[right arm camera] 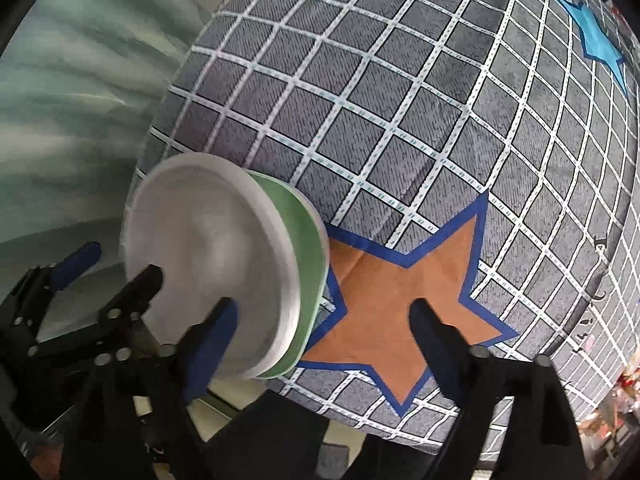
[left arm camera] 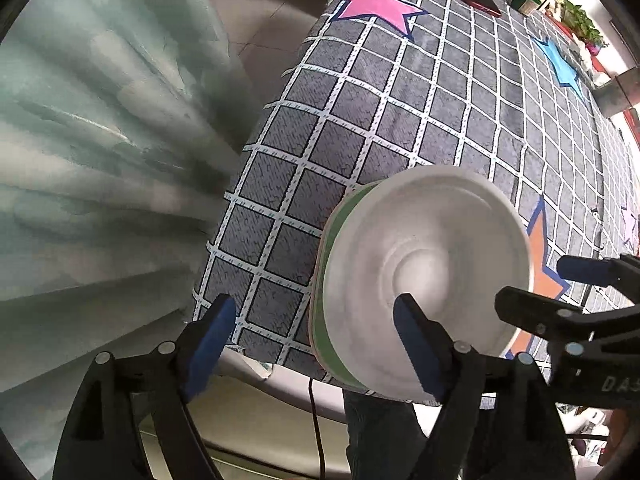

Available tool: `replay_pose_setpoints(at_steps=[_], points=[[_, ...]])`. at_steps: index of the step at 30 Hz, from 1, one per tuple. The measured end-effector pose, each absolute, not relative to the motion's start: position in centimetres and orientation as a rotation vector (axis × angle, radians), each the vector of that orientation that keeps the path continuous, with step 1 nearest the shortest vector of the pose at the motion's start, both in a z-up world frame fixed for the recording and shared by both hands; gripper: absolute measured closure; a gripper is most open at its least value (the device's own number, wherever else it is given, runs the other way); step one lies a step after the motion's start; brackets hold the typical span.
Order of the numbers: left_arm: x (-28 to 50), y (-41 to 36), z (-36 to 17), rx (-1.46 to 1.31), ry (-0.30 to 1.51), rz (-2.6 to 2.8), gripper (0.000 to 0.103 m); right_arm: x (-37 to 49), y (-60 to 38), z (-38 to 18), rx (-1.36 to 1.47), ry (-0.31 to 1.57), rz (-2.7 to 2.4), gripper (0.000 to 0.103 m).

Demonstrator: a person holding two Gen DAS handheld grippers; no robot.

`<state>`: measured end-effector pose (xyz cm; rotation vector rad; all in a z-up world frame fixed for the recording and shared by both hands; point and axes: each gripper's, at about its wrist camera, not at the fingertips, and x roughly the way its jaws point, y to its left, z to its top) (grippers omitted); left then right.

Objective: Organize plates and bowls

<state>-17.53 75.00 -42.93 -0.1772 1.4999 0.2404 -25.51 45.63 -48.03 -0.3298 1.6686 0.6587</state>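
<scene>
Left gripper (left arm camera: 316, 350) stands wide, nothing between its blue pads – one finger hangs past the table's near edge, the other overlaps the white bowl (left arm camera: 424, 280) in view; contact there can't be told. Right gripper (right arm camera: 324, 344) is wide too, empty, jaws straddling the orange star (right arm camera: 400, 304) on the checked tablecloth (right arm camera: 400, 120).

The white bowl sits nested in a green bowl (left arm camera: 328, 304), the stack resting at the near edge of the table, close to its near-left corner, half on the orange star. Seen from the left wrist the stack lies toward the right finger and beyond; from the right wrist it lies off the left finger, with the other gripper just past it. So the stack is between the two grippers – neither clearly nearer, both just beside it.

Bowls are round, so no long axis to align to; mouths open upward, rims level as far as the fisheye lets me judge. Looks like the stack is already set down, and any re-grip would be on the rim from above.
</scene>
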Motion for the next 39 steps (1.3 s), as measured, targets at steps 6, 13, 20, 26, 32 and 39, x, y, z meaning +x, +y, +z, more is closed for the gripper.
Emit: replay_pose_setpoints(at_steps=[6,13,20,26,32,39], points=[[-16.1,69.9,-43.6,-0.151,1.502,0.22,0.0,-24.5,46.0,-46.1,-0.313,1.639,0.654,0.0],[-17.0,67.1,-41.4,-0.14,1.483,0.188,0.0,-23.1,46.6,-44.1,-0.328,1.607,0.65,0.0],[-17.0,66.1,-40.5,-0.13,1.486,0.178,0.0,-24.2,44.8,-43.6,-0.332,1.587,0.655,0.0],[-16.9,65.0,-39.8,-0.101,1.481,0.178,0.0,-24.1,44.6,-42.6,-0.341,1.578,0.663,0.0],[-16.8,64.6,-39.9,-0.077,1.48,0.171,0.0,-24.4,44.9,-43.1,-0.342,1.573,0.664,0.0],[-17.0,64.3,-39.5,-0.076,1.477,0.17,0.0,-24.5,44.8,-43.0,-0.342,1.574,0.662,0.0]])
